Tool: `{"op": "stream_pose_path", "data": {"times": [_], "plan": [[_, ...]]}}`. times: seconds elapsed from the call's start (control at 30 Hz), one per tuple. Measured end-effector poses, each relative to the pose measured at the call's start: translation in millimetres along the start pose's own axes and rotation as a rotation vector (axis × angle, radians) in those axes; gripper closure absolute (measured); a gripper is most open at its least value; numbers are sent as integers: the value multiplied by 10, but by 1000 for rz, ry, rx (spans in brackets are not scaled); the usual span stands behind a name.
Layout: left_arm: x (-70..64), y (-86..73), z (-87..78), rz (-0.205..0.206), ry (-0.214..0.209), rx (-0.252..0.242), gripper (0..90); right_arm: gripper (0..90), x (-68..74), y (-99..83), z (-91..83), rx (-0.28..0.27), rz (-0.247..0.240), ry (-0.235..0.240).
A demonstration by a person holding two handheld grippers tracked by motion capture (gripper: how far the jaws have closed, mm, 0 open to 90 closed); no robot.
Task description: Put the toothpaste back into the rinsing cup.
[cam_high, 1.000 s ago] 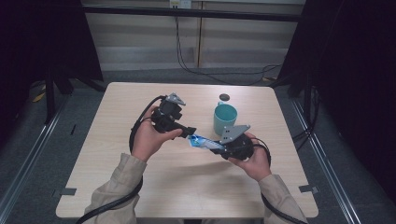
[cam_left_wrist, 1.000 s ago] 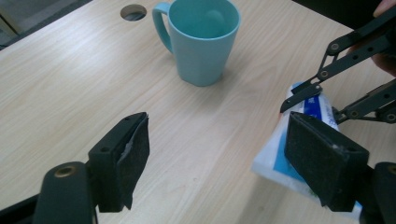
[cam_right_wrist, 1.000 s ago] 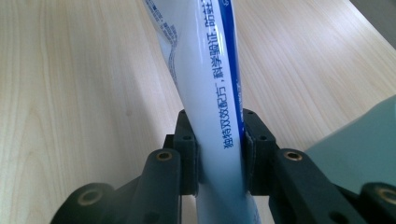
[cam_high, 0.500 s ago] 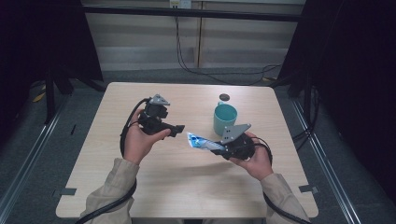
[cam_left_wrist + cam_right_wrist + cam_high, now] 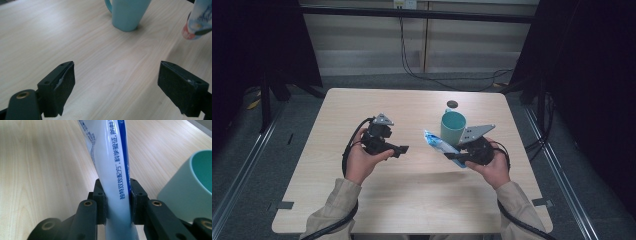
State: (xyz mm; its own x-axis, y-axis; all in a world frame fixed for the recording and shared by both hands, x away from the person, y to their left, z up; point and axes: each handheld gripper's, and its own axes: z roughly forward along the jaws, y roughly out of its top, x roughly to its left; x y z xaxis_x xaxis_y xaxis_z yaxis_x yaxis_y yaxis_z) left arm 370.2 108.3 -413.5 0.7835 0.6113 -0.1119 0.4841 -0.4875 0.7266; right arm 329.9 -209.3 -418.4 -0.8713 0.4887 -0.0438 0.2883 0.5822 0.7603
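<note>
Right now the toothpaste tube (image 5: 113, 170) is squeezed between the two black jaws of the right gripper (image 5: 117, 202). It is a soft white tube with a blue stripe down one side. In the high view the tube (image 5: 439, 143) is up in the air above the table (image 5: 412, 200), just beside the blue-green cup (image 5: 452, 127). It is tilted, and its free end points up and toward the left gripper (image 5: 401, 149).

Small dark blue Chinese writing runs along the tube in the right gripper view. Some more tiny print sits higher up, but it is too small to read. In the left gripper view the tube's end (image 5: 197, 22) looks white and light blue with a bit of red.

The right hand (image 5: 492, 165) holds its gripper (image 5: 451, 156) low over the table, near the right side, with the jaws aimed toward the middle. The jaws are closed tight on the tube, one on each side.

The left hand (image 5: 362, 162) holds the left gripper a little way off, well apart from the tube. Its jaws are wide open with nothing between them, and bare wood shows below the pads (image 5: 63, 87). A small dark round thing (image 5: 452, 104) lies on the table behind the cup.
</note>
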Motion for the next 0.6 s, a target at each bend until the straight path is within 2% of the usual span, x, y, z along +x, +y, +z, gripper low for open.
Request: {"op": "stream_pose_path", "data": {"times": [0.07,0.23,0.33,0.6], "plan": [[-11,-74,75,-5,-15,11,143,717,-20,-17,-5,-2,21,6],[-21,-169,161,-12,-22,22,143,717,-44,-27,-12,-13,36,7],[-26,-249,230,-9,-21,39,143,717,-69,-36,-17,-40,68,16],[-62,-401,336,13,-25,54,144,717,-142,-29,-62,-83,111,6]]}}
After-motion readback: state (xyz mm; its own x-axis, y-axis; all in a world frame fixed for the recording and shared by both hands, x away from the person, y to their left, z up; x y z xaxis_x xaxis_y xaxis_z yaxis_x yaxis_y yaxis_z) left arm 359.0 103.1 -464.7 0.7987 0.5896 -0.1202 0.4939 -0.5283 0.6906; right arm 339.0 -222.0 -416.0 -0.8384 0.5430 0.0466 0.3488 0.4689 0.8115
